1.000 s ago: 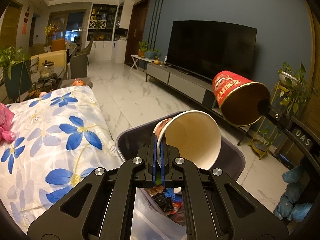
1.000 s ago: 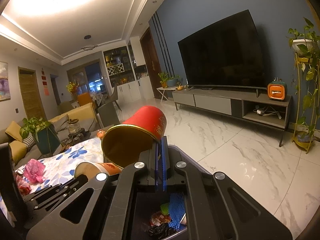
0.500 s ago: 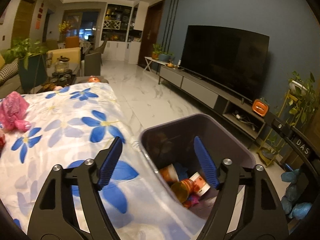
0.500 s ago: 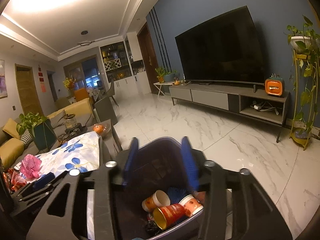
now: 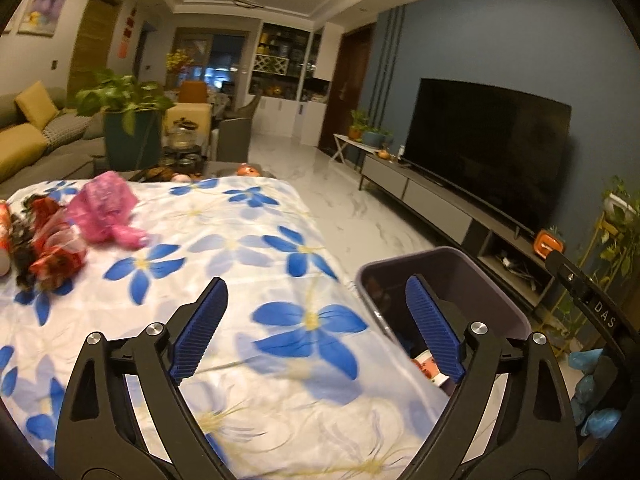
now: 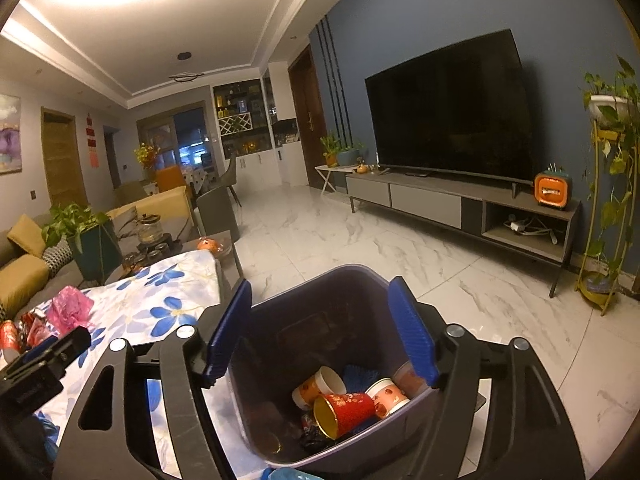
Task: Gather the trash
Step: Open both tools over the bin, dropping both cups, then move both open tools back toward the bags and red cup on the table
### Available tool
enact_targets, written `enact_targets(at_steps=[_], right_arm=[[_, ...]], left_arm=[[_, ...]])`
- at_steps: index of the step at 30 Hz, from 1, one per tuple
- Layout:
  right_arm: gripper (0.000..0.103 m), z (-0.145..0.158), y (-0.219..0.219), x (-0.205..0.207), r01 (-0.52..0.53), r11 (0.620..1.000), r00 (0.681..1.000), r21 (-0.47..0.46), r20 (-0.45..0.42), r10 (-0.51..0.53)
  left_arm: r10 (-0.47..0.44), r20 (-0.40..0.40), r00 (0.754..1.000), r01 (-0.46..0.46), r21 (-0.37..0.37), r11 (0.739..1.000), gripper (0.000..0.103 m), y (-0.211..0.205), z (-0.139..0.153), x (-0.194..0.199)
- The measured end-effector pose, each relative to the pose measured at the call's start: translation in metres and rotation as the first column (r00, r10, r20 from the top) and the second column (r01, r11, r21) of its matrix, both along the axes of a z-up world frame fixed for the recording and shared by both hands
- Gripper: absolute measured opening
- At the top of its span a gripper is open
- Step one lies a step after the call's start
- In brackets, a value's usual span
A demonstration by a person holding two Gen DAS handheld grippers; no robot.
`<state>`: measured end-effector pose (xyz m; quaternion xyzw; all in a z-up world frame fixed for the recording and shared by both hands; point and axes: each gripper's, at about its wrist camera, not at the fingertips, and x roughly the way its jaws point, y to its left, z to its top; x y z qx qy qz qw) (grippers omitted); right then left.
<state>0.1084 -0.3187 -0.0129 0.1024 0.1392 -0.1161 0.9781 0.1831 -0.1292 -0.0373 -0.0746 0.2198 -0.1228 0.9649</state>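
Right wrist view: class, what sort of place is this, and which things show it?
Most likely a home living room: a large television on a low cabinet, a sofa with yellow cushions, and a table under a flowered cloth.

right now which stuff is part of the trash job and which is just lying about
Job: bin, cups in it, pink bag, red wrappers on the table.

Lying about: TV, plants, orange radio, teapot.

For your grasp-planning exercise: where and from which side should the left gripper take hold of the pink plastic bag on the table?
Grip the pink bag by its narrow end, which sticks out toward the open left gripper. Come from the near side, low over the flowered cloth; the red wrappers crowd its left.
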Motion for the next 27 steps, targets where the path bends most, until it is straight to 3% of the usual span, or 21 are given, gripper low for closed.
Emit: enact_targets(at_steps=[16,27], right_arm=[[0.074,0.012,0.076,-0.013,-0.108,0.991,0.994,-0.074,0.009,0.109],[0.073,0.005,0.134,-0.001,-0.231,0.971,0.973,-0.057,-0.014,0.231]], left_arm=[[0.184,0.008,0.983,-0.184,0.013,0.983,0.090,0.088,0.005,-0.038],[0.306,0.031,0.952,-0.307,0.055,0.950,0.090,0.155,-0.001,-0.059]])
